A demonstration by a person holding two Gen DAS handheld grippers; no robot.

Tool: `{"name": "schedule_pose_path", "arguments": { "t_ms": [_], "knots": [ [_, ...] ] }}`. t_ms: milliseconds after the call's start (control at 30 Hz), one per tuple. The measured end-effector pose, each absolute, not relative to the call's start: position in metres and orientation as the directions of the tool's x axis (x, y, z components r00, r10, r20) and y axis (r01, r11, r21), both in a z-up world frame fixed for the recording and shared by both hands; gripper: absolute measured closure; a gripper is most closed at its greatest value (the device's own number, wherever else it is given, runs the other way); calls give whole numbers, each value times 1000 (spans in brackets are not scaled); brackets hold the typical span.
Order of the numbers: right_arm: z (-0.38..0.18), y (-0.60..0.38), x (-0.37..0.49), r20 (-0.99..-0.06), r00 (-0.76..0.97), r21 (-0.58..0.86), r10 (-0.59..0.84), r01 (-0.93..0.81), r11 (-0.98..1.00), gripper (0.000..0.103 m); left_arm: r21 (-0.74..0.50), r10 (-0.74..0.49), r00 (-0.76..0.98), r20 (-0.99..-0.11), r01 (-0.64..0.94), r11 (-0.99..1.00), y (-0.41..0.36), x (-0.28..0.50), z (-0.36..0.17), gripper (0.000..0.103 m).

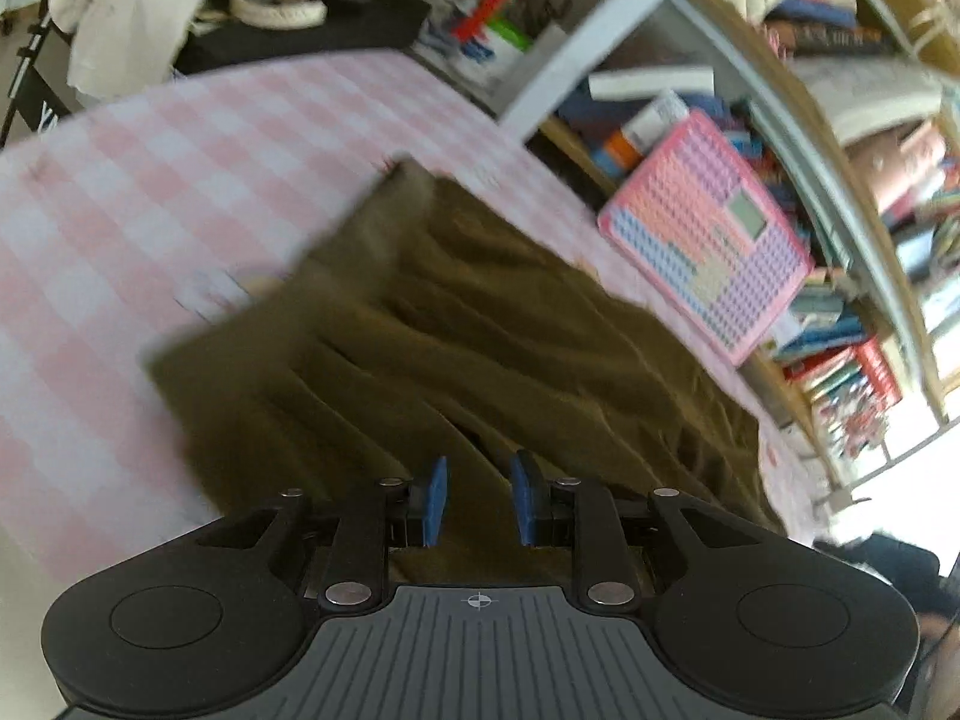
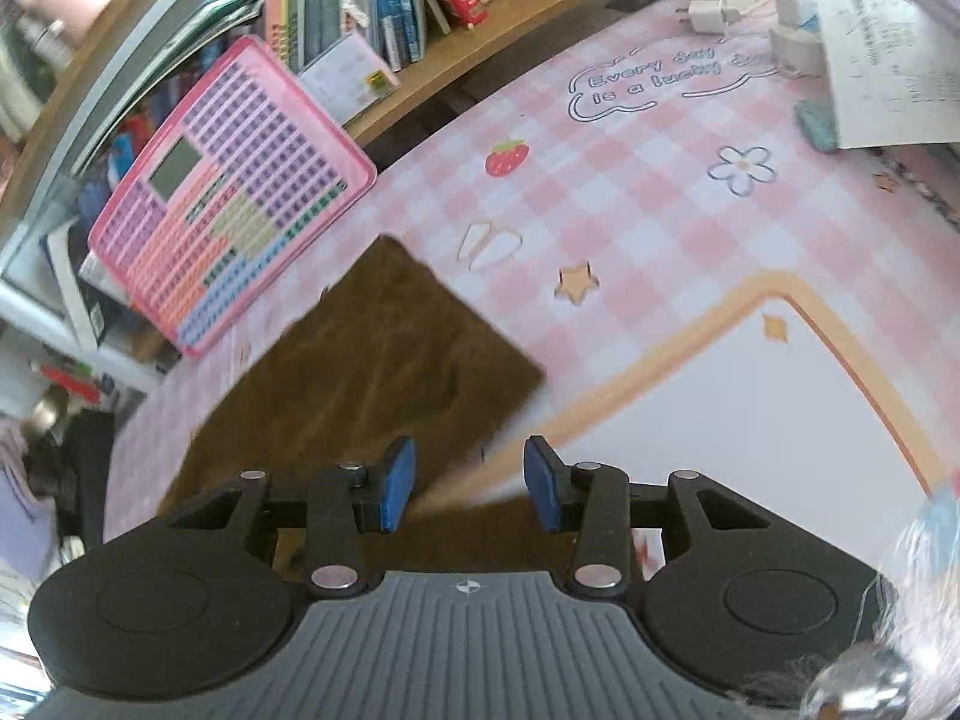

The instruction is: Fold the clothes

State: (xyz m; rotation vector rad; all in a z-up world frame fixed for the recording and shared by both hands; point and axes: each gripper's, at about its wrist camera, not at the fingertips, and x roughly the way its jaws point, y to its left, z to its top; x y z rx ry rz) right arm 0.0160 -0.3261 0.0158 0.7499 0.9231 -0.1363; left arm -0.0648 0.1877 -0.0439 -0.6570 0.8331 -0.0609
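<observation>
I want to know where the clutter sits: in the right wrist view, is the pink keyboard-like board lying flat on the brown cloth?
No, the pink board leans against the bookshelf, clear of the brown cloth.

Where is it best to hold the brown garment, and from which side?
Probably the brown garment at its flat corner beside the right gripper, coming from the bare checked cloth: that edge lies smooth and exposed, unlike the wrinkled middle.

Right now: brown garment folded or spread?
Folded, it seems: the brown garment lies as a compact rectangle with straight edges on the checked tablecloth.
</observation>
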Motion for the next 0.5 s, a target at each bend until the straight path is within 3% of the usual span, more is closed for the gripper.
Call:
{"name": "schedule_pose_path", "arguments": {
  "t_ms": [167, 233, 300, 367, 433, 500],
  "knots": [
    [-15, -344, 53, -783, 552, 579, 285, 482, 658, 69, -497, -247, 653, -716, -230, 836, 143, -58, -51, 79],
    [-22, -340, 68, -794, 524, 571, 307, 470, 673, 76, -477, -210, 653, -727, -261, 839, 136, -59, -54, 79],
    [-24, -333, 85, -806, 501, 550, 315, 436, 713, 96, -465, -179, 657, -733, -291, 836, 132, -61, -56, 79],
    [-14, -326, 104, -779, 533, 566, 330, 372, 736, 98, -462, -155, 660, -735, -319, 827, 130, -64, -55, 79],
    [23, -315, 113, -678, 638, 622, 366, 231, 748, 100, -449, -131, 659, -740, -339, 827, 127, -67, -54, 79],
    [73, -304, 111, -513, 746, 660, 424, 27, 751, 100, -434, -108, 657, -746, -357, 827, 123, -69, -53, 78]
  ]
}}
